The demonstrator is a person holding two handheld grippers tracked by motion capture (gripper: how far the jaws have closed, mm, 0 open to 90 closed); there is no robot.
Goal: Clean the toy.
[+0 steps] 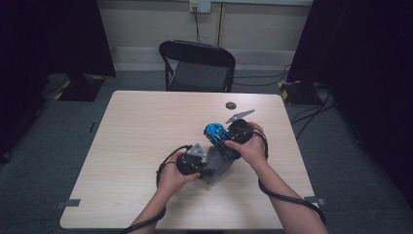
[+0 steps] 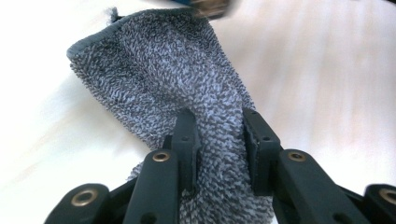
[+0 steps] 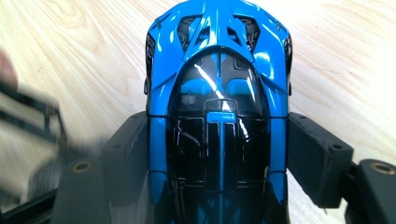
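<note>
Left gripper (image 2: 217, 140) pinches grey terry cloth (image 2: 163, 70); right gripper (image 3: 219, 154) clamps glossy blue-black toy car (image 3: 217, 93) just above table centre. I keep car steady, wipe cloth gently along body.

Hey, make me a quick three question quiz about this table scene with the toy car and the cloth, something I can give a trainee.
1. True or false: the left gripper is shut on the grey cloth.
2. Multiple choice: what does the right gripper hold? A) a red mug B) the blue toy car C) a spoon
3. What small dark thing lies on the table beyond the hands, near the far edge?

Key
1. True; the jaws pinch the cloth between them.
2. B; the jaws clamp the car's sides.
3. A small round dark disc, lying by itself.
</note>
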